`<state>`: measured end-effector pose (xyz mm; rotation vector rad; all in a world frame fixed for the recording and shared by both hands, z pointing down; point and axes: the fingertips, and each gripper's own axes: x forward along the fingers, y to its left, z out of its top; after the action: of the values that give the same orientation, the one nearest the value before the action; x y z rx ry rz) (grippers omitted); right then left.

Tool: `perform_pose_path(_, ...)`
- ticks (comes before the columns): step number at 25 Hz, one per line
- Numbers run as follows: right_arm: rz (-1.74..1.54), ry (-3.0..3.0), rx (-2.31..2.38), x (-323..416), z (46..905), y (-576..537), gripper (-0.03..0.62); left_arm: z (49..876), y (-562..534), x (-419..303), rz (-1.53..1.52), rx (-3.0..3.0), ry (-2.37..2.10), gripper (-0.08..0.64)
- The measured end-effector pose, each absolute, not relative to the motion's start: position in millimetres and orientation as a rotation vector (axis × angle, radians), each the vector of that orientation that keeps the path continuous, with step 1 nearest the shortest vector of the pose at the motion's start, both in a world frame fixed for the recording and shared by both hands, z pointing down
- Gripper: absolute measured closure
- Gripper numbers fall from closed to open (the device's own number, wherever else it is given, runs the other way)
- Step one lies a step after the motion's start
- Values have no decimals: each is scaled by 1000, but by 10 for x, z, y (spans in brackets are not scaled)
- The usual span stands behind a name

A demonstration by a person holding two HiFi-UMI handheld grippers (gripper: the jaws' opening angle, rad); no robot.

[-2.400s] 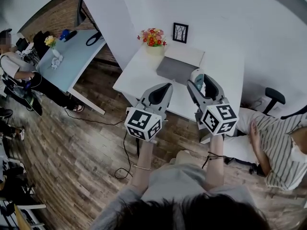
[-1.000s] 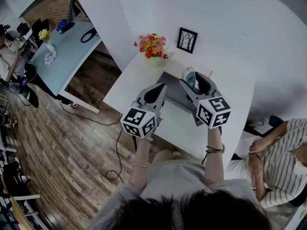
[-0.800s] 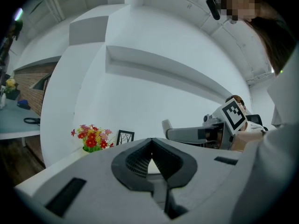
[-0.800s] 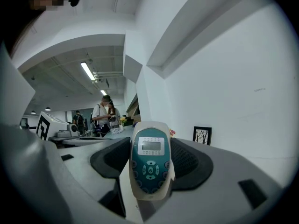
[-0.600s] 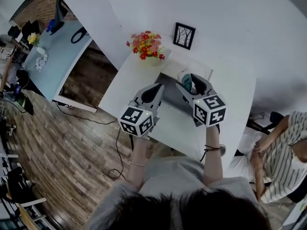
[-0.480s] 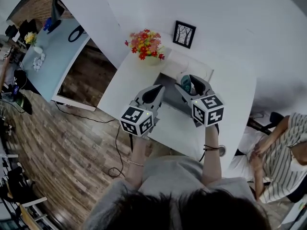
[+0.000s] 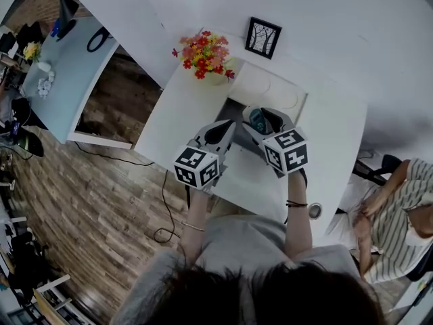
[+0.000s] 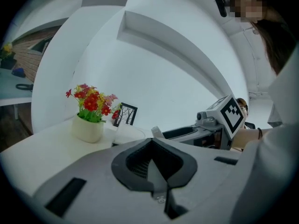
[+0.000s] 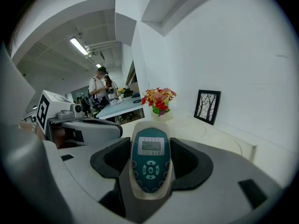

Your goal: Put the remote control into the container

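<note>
As the right hand-held gripper (image 7: 260,118) clamps the remote control (image 9: 149,160) lengthwise, the container (image 7: 235,108) lies just ahead, below it. The left hand-held gripper (image 7: 224,128), closed and empty, hangs beside the container.

Remote control (image 9: 149,160): cream casing, teal face, 1 small grey screen, buttons; clamped between right gripper (image 7: 264,118) jaws, screen end forward. Container (image 7: 233,112): open, grey inside, just beneath.

The left gripper (image 7: 225,126) and right gripper (image 7: 259,116) are pale grey shells with black-lined jaws, each bearing a white cube (image 7: 197,166) printed with black square markers. The person wears a grey top (image 7: 247,246) and a dark cord (image 7: 291,204) on the right wrist.
</note>
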<state>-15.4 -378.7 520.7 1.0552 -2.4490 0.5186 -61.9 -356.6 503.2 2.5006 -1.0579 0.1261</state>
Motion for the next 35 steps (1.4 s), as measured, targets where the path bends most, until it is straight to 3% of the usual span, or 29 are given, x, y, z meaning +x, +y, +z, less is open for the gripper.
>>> perform_pose_path(35, 533, -2078, 743, -434, 6311, -3716, 322, 5361, -3462, -846, 114, 2361, -1040, 557)
